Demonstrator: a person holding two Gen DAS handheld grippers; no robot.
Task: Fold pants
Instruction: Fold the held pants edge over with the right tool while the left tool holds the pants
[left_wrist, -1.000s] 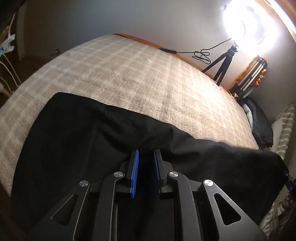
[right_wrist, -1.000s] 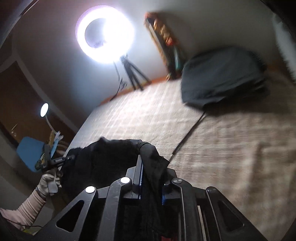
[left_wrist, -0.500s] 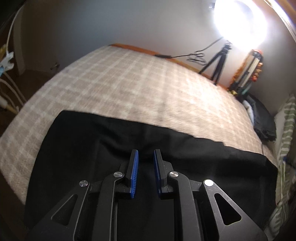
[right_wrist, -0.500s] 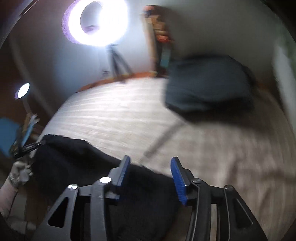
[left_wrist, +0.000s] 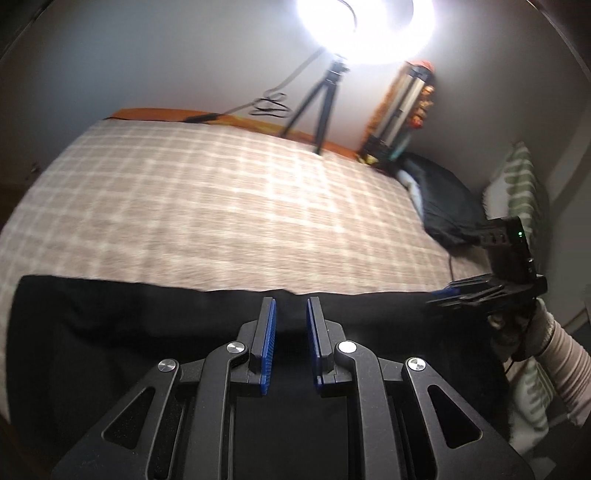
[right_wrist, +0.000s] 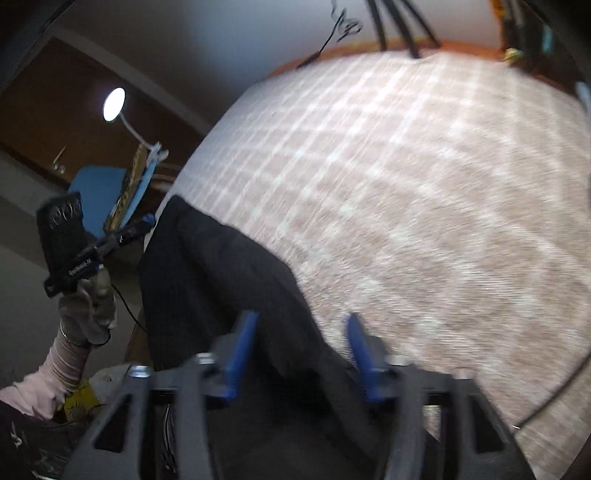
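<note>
From the left wrist, the black pants (left_wrist: 147, 332) lie spread along the near side of the plaid blanket (left_wrist: 221, 206), with a straight far edge toward the ring light (left_wrist: 365, 26) on its tripod (left_wrist: 317, 99). The left gripper (left_wrist: 290, 314) hovers over the middle of that edge, its blue pads a narrow gap apart with nothing between them. The right gripper (left_wrist: 443, 295) shows at the pants' end nearest the striped pillow (left_wrist: 517, 192).

The step in hand looks like re-gripping for the next fold. To do it well, I judge each claw should pinch every layer at a corner of the same edge, lift evenly, and lay the cloth over flat, so no crease gets trapped. The near part of the pants is hidden behind the gripper body, so the layers cannot be counted. A dark bundle (left_wrist: 443, 206) by the pillow is too blurred to name.

From the right wrist, the pants (right_wrist: 221, 277) run from the claw toward the bed edge on the side away from the tripod. The right gripper (right_wrist: 301, 354) stands wide open over the cloth's border, empty. The left gripper (right_wrist: 122, 236) is held by a gloved hand (right_wrist: 88, 310) just off the pants' far corner; its opening cannot be told here. Motion blur smears the blanket (right_wrist: 424, 184). The waistband and hems cannot be told apart.
</note>
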